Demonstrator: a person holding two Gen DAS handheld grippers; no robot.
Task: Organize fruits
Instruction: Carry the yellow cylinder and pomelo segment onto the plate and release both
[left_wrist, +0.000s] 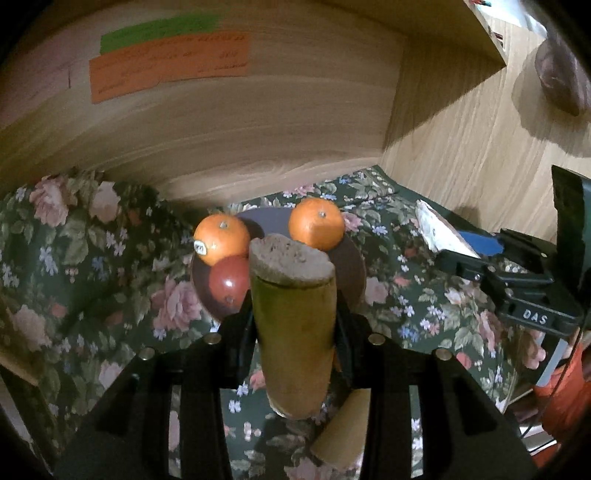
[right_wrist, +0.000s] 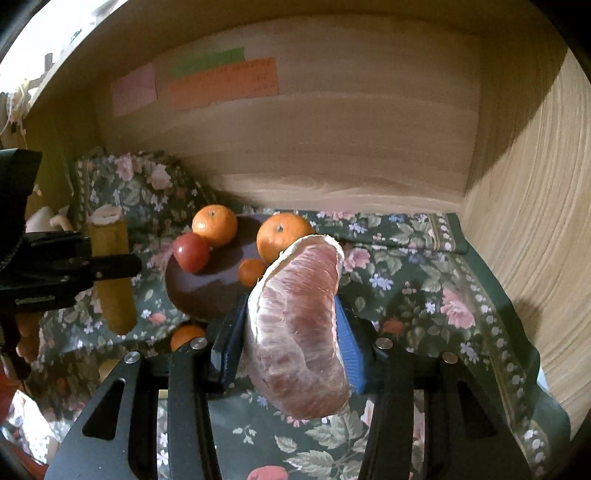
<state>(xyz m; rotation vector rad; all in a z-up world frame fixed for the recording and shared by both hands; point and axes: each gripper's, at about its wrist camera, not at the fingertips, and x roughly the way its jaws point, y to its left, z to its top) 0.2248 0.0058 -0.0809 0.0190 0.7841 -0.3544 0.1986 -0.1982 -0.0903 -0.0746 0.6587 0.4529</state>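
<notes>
- The left gripper (left_wrist: 293, 325) has its fingers clamped on a yellow-green fruit piece (left_wrist: 295, 332) with a cut, pithy end. The piece points forward along the fingers, toward the plate. The grip sits near mid-length, which likely keeps the long piece from tipping.
- A second yellowish piece (left_wrist: 343, 428) shows below that gripper. Whether it lies on the cloth cannot be told.
- The right gripper (right_wrist: 291, 332) has its blue-padded fingers (right_wrist: 349, 347) clamped on a peeled pink citrus segment (right_wrist: 299, 325). The pads press on the broad flanks of the segment; this spreads the load over the soft flesh, which looks easy to bruise.
- Both loads hang clear of the floral cloth (right_wrist: 424, 295) that covers the table. No contact with the cloth shows in either view.
- A small orange fruit (right_wrist: 186, 336) lies on the cloth just short of the plate, near the right gripper.
- The dark plate (right_wrist: 207, 291) lies ahead of both grippers. It serves as the collection point.
- On the plate are a red fruit (right_wrist: 191, 252), touching an orange (right_wrist: 215, 224), a second orange (right_wrist: 282, 232) apart from them, and a small orange fruit (right_wrist: 252, 271).
- The near middle of the plate is bare. Judged from this, both held pieces are intended for that space.
- A wooden back panel (right_wrist: 332, 147) with coloured paper notes (right_wrist: 221, 83) closes the far side.
</notes>
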